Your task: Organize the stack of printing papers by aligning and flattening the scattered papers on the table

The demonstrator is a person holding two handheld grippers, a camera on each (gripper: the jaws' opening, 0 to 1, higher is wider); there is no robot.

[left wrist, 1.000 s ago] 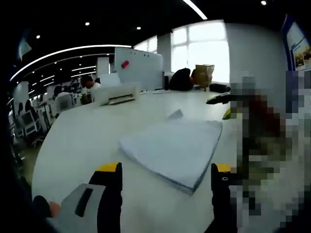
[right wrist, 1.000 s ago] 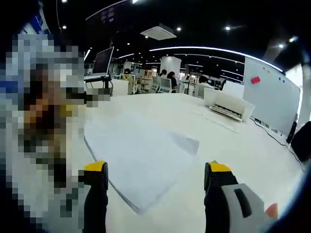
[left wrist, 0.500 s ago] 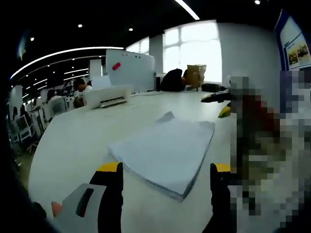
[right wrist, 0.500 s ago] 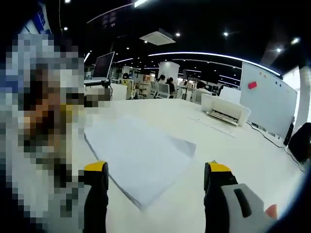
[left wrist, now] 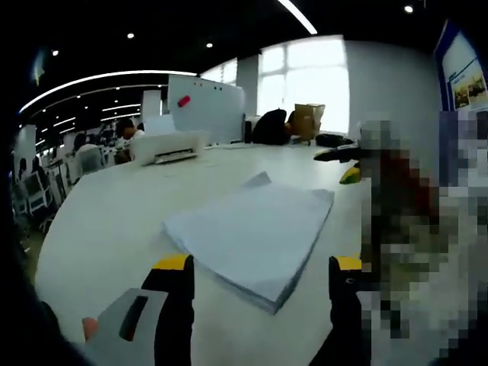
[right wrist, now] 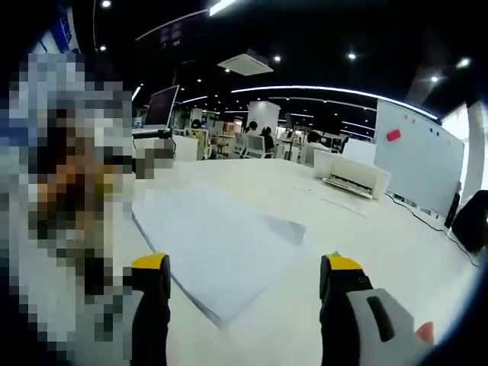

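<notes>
A stack of white printing paper (left wrist: 255, 232) lies flat on the white table (left wrist: 114, 221), with one sheet's corner poking out at its far side. My left gripper (left wrist: 259, 271) stands open just before the stack's near corner, its yellow-tipped jaws wide apart. In the right gripper view the same paper stack (right wrist: 217, 248) lies ahead, its near corner between the jaws. My right gripper (right wrist: 244, 267) is open too, holding nothing. The other gripper's yellow tip (left wrist: 351, 174) shows at the right of the left gripper view.
A white printer (left wrist: 169, 146) sits at the table's far side, also seen as the printer (right wrist: 352, 174) in the right gripper view. A whiteboard (left wrist: 206, 107) stands behind it. People sit at desks in the background. A monitor (right wrist: 162, 103) stands at the far left.
Both views have shifted slightly; the paper stack sits a little nearer the left gripper's jaws. Both grippers stay open.
</notes>
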